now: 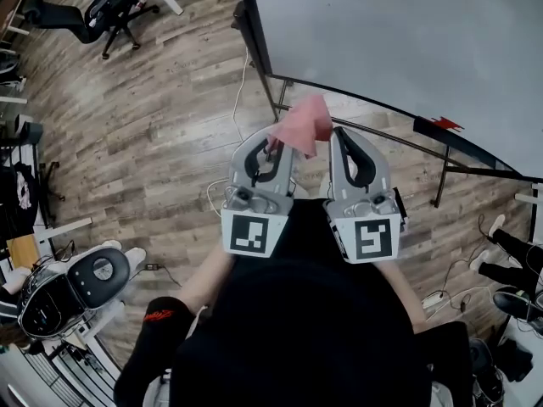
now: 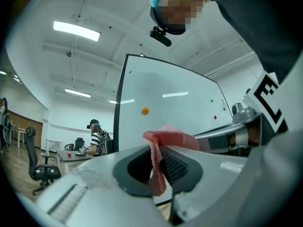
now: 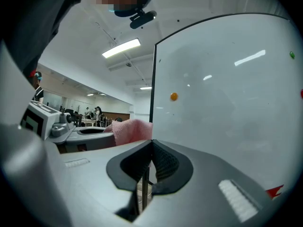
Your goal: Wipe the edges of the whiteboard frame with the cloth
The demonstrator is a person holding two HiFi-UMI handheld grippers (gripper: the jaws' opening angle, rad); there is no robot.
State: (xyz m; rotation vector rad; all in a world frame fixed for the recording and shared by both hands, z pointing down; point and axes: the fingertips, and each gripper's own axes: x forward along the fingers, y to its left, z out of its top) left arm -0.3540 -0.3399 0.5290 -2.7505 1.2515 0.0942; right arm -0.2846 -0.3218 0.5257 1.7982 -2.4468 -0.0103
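Your left gripper (image 1: 273,145) has its fingers closed on a pink knitted cloth (image 1: 304,124), held near the black frame (image 1: 254,24) of the large white whiteboard (image 1: 399,49). Your right gripper (image 1: 341,138), just beside it, has its fingers pressed together, holding nothing. The head view cuts the whiteboard off at top and right.

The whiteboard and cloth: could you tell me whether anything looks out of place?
Nothing stands out. The pink cloth hangs pinched in the left gripper, in front of the whiteboard; the right gripper is shut, empty.
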